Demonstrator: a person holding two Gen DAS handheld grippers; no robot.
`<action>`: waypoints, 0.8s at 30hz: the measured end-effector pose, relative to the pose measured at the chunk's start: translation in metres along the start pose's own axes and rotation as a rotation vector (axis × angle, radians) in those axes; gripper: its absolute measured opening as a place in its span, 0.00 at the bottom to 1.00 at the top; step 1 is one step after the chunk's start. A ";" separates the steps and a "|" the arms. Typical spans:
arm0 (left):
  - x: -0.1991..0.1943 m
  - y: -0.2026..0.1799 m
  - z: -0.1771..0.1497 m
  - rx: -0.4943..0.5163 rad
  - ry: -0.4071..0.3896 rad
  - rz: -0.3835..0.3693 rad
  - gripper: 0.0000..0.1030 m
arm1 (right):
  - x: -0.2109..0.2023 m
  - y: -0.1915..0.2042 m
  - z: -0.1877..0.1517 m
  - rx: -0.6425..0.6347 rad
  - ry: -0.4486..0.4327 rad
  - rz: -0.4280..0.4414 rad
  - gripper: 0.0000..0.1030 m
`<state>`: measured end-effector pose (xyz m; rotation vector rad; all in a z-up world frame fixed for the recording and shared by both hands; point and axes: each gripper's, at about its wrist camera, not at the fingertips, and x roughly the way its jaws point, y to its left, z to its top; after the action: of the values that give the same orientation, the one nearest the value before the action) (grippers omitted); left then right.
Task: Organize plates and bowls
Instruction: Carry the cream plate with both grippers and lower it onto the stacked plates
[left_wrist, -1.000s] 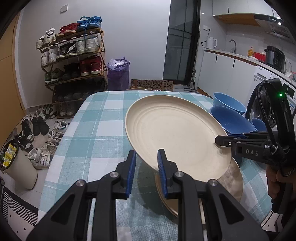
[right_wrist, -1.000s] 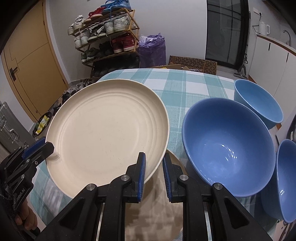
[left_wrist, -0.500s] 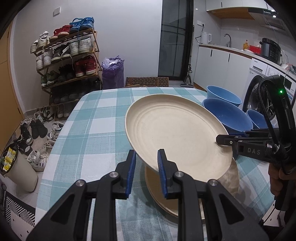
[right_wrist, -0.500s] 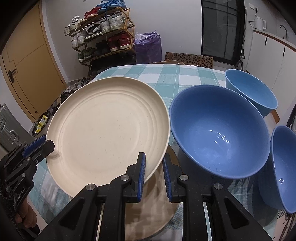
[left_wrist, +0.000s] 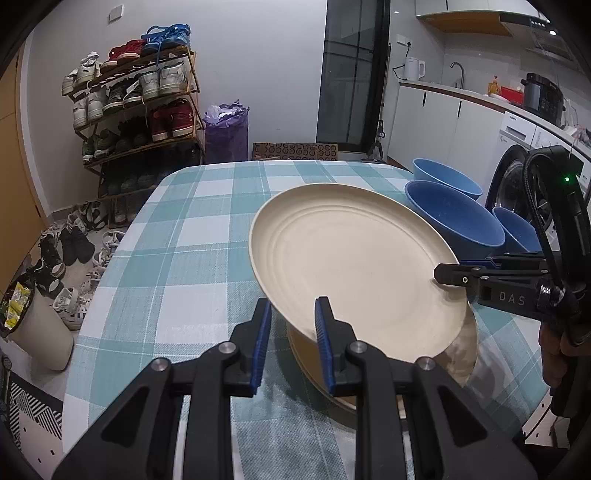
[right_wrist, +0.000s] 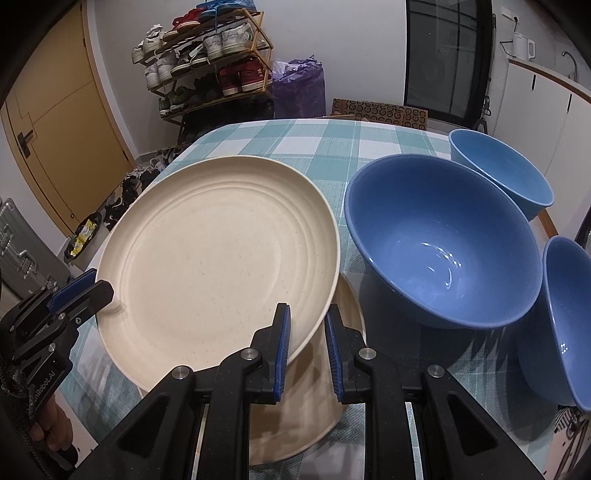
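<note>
Both grippers clamped on the cream plate (right_wrist: 221, 254), left gripper (left_wrist: 291, 332) on its near-left rim, right gripper (right_wrist: 306, 343) on the opposite edge, plate held tilted just above a second plate (right_wrist: 306, 406) lying on the checked tablecloth (left_wrist: 177, 258), three blue bowls (right_wrist: 439, 240) close beside them.

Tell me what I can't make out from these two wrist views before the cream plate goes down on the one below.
- Lower plate: mostly covered by the held cream plate and the right gripper in the right wrist view; anything beneath it is hidden.
- Third blue bowl: cut off by the right edge.
- Left gripper: its pad contact on the rim is hidden by the plate itself in the left wrist view.
</note>
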<state>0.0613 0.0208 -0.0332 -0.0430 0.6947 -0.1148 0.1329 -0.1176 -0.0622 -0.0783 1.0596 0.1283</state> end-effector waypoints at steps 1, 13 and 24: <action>-0.001 0.000 0.000 0.000 -0.002 0.000 0.21 | 0.000 0.000 -0.001 0.000 0.001 0.001 0.19; -0.002 -0.010 -0.003 0.031 0.004 -0.001 0.21 | -0.003 -0.004 -0.011 0.005 0.013 -0.014 0.19; 0.000 -0.013 -0.020 0.028 0.035 -0.002 0.21 | -0.009 -0.002 -0.030 -0.012 0.024 -0.031 0.19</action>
<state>0.0476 0.0078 -0.0475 -0.0148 0.7283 -0.1271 0.1032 -0.1241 -0.0689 -0.1072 1.0808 0.1058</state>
